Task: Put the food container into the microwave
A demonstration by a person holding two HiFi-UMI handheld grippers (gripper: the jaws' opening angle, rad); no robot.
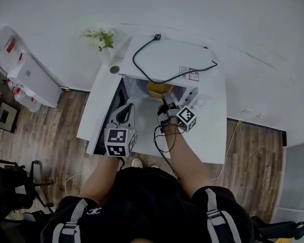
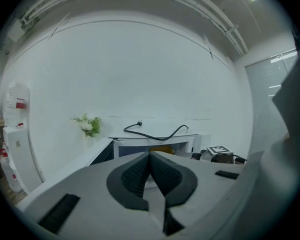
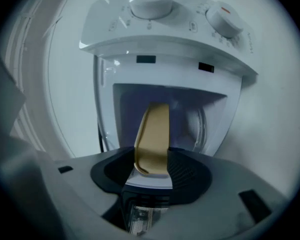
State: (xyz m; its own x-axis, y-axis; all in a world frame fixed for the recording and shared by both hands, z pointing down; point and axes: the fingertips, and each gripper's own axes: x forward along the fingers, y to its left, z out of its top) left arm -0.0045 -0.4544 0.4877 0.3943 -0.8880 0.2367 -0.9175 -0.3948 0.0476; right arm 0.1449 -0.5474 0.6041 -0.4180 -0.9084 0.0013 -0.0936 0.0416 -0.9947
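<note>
right claw [image 3: 154,171] on yellow container [image 3: 152,134] (in microwave [image 3: 165,49])

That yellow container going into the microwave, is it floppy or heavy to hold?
Probably stiff: the yellow food container shows no bending though the right gripper pinches only its rim. Likely light, since one edge grip carries it. Its smooth wall might slip.

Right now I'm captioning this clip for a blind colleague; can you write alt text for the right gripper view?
The right gripper is shut on the rim of a yellow food container, held edge-on and pointing into the open microwave. A control panel with two white knobs runs across the top of the picture.
</note>
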